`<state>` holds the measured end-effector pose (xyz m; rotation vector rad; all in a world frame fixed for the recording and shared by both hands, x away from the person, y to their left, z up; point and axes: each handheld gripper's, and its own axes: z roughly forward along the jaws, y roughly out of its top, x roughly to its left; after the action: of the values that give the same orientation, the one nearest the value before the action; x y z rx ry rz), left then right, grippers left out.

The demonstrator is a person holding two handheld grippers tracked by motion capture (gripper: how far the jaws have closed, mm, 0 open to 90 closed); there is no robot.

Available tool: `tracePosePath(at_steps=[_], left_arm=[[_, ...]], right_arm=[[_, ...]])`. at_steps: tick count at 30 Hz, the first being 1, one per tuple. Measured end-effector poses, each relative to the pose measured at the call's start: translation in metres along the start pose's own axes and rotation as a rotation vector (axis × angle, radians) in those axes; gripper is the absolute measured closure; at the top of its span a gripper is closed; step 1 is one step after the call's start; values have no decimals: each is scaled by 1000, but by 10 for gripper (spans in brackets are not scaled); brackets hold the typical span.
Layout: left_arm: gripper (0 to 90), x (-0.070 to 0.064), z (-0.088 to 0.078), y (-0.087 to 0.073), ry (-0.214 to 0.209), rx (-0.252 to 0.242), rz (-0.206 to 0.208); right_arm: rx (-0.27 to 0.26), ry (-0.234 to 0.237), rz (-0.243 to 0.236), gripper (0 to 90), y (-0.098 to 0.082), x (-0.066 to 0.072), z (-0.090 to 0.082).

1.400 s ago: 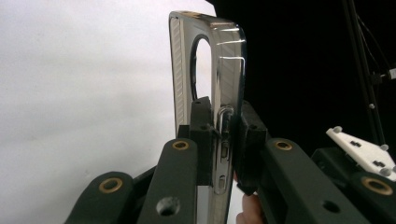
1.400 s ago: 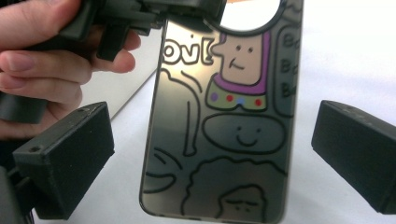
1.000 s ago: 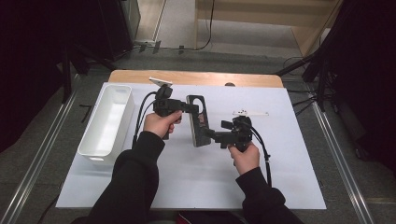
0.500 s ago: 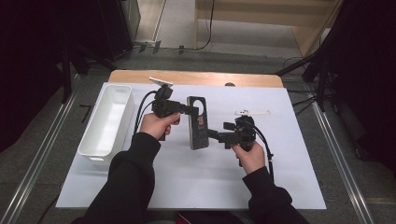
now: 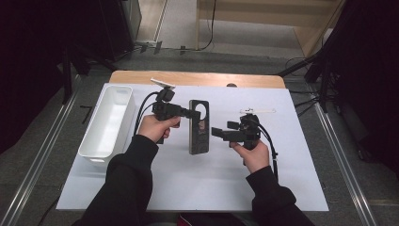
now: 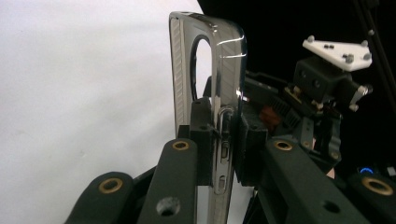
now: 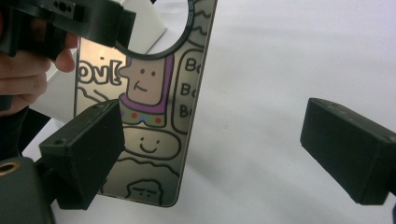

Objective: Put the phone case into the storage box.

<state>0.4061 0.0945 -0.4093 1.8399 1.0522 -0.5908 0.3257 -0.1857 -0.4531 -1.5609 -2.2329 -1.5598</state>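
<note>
While the phone case [image 5: 199,127] is hanging up off the white mat [image 5: 282,179], roughly mid-table, the left gripper [image 5: 190,113] is pinching it by one long edge near the camera-hole end. From the left gripper view you can see the pads clamped hard on the case's rim [image 6: 219,140], so that claw is fully closed on it. The case is clear-ish with cartoon doodles on the back [image 7: 144,116], and it's hanging lengthwise toward the person.

The right gripper [image 5: 217,133] is sitting just beside the lower half of the case, jaws gaping wide with nothing between them; going by the earlier pictures they've just been easing in a touch. In its own view the case is off toward one pad, not centred.

So I'm reading this as a mid-air handover or a two-handed regrip, right claw about to take the free edge. Next move, I'd guess: slide the right one over so the edge sits between both pads, then squeeze before the left lets go.

White bin [image 5: 109,120] is waiting off to the left, well apart.
</note>
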Motion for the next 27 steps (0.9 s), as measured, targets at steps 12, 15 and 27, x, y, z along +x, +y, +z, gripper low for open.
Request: tracePosePath(at_steps=[12, 15, 27], left_arm=[[799, -2, -1, -8, -29, 23, 54], [799, -2, -1, -10, -37, 32, 80], [798, 0, 4, -18, -67, 53, 111]], right_arm=[[10, 27, 8, 54, 5, -5, 2], [7, 36, 5, 54, 6, -5, 2], [5, 23, 10, 57, 12, -6, 5]])
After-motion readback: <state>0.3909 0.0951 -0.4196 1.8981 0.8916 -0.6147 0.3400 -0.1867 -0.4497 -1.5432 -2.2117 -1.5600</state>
